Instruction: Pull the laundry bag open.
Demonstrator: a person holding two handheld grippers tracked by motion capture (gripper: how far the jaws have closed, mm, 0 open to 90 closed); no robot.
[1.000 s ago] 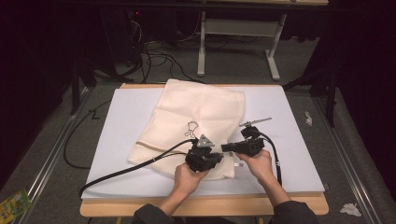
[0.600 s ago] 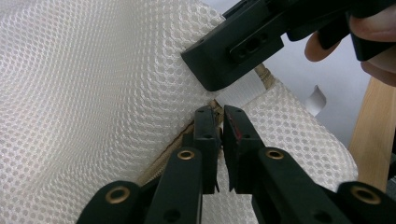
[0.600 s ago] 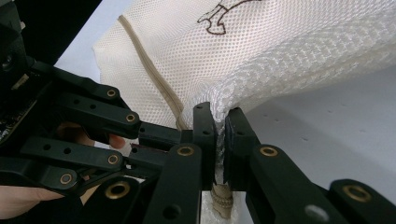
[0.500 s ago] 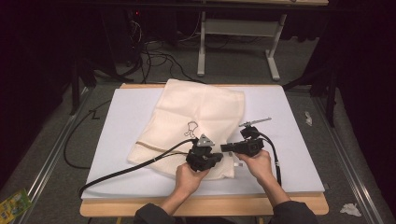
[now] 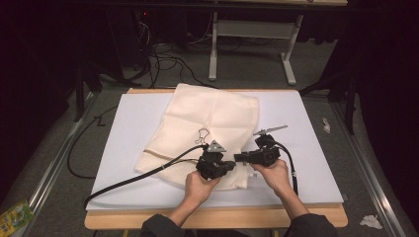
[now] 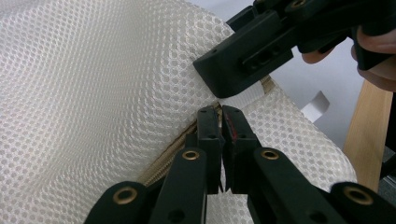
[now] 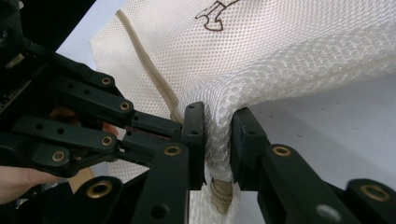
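Note:
A cream mesh bag (image 5: 207, 118) with a tan zipper (image 7: 149, 65) and a dark printed mark (image 5: 202, 134) lies on a white board (image 5: 306, 128). Both grippers meet at its near edge. My left gripper (image 6: 220, 112) points right and is shut on the zipper edge (image 6: 173, 144). Facing it from the right, my right gripper (image 7: 218, 121) has a bunched fold of mesh (image 7: 218, 140) between its jaws. Those jaws have just been opening a little, but the fold still fills the gap, touches both pads and hangs lifted off the board.
The board rests on a wooden table (image 5: 222, 217). The left gripper's black cable (image 5: 133, 177) trails off to the front left corner. On the floor are desk legs (image 5: 213, 49) and cables behind, a crumpled scrap (image 5: 369, 221) at right, and a green packet (image 5: 15, 217) at left.

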